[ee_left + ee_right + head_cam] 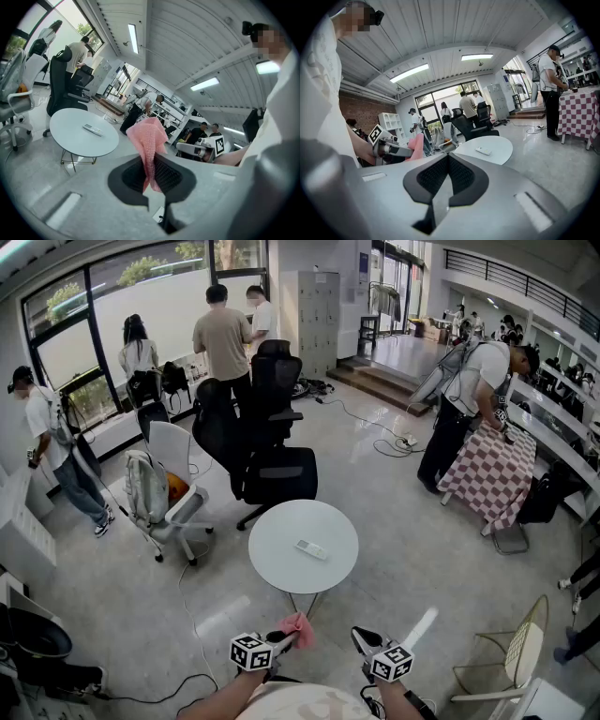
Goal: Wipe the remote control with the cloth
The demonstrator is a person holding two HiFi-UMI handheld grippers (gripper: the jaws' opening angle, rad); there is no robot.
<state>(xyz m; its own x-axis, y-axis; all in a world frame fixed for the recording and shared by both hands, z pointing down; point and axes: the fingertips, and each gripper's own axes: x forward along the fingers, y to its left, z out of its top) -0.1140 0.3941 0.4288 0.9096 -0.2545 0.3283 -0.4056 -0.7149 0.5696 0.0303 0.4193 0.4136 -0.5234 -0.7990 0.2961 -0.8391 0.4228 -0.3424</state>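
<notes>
Remote control (312,548) lies flat on the round white worktop (272,563), a little right of its middle and well apart from both tongs. The worktop stands on the grey floor (422,549), farther off than the two tongs, which sit side by side at the near edge of the scene.

The left tongs (279,640) are clamped on a pink cloth (150,140). The cloth is pinched between the ribbed pads, most of it standing up above them and a short end hanging below. The right tongs (447,164) are fully closed, pad against pad, with nothing between them.

On the far side of the worktop stand black office chairs (272,427). To its left is a white chair (173,451) with a backpack (145,484) on the seat. At the far right a person (469,390) bends over a table with a red-checked cover (492,474).
</notes>
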